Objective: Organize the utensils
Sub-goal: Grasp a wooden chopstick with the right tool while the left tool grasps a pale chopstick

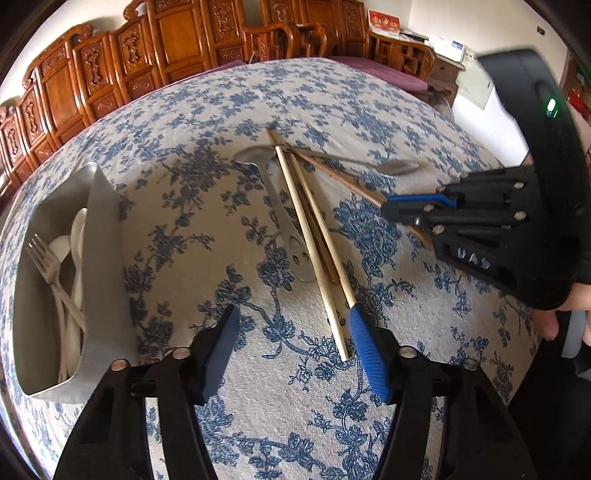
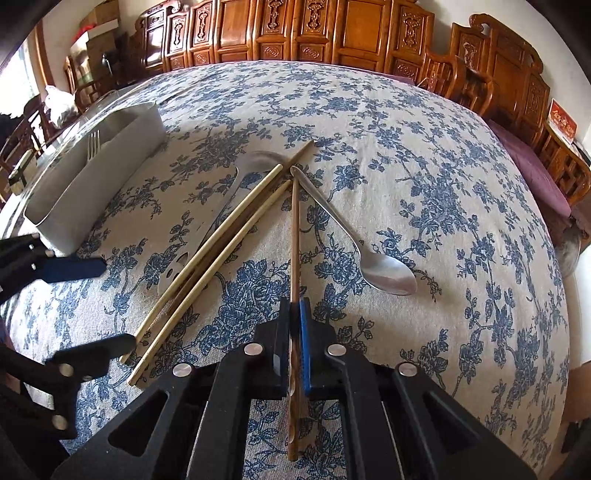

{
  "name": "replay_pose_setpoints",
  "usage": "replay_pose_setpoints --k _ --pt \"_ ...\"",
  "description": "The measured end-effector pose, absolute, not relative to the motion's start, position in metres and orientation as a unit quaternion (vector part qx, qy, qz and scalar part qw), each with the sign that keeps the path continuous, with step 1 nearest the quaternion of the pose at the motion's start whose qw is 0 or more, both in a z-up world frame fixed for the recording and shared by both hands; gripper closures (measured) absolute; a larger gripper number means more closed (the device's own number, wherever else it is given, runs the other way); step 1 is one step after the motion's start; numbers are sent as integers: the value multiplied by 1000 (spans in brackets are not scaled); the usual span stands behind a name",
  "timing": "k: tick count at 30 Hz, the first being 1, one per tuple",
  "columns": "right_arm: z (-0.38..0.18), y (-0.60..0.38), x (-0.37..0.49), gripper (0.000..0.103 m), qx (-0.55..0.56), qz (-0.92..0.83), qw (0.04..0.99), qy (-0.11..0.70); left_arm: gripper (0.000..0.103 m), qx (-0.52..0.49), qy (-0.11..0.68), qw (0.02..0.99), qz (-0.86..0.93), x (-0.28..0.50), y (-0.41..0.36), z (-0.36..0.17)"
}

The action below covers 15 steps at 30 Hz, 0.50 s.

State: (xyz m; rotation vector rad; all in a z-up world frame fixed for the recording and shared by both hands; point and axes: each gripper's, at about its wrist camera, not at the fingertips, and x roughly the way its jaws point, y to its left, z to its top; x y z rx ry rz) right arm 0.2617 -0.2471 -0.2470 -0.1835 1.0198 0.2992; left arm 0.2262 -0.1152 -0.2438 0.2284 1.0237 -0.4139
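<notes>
My right gripper [image 2: 294, 314] is shut on a dark brown chopstick [image 2: 294, 236] whose far end lies among the pile; it shows in the left wrist view [image 1: 397, 210] too. My left gripper [image 1: 291, 332] is open, low over the cloth, its right finger beside the near ends of two pale chopsticks [image 1: 314, 251]. A metal spoon [image 2: 384, 273] and a slotted metal spatula [image 1: 291, 240] lie with them. A second brown chopstick [image 2: 236, 218] lies under the pale pair. The metal utensil holder [image 1: 99, 258] at the left holds a fork [image 1: 46, 258] and white plastic spoons [image 1: 74, 236].
The table wears a blue floral cloth [image 2: 443, 184]. Carved wooden chairs [image 2: 295, 33] ring its far side. The holder also shows in the right wrist view [image 2: 103, 166] at far left. A purple cushion [image 2: 535, 173] lies on a seat at right.
</notes>
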Motion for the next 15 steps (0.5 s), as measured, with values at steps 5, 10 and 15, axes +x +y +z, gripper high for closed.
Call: replay_pose_setpoints --k 5,10,15 --pt "-244 -250 262 97 -81 138 863 480 62 109 490 842 -196 229 -117 -249" --pt "-241 -252 262 97 -76 136 867 473 69 115 483 846 -195 227 -120 -249" --pt "-239 -252 262 97 -75 136 869 470 87 122 477 848 -198 226 -123 -249"
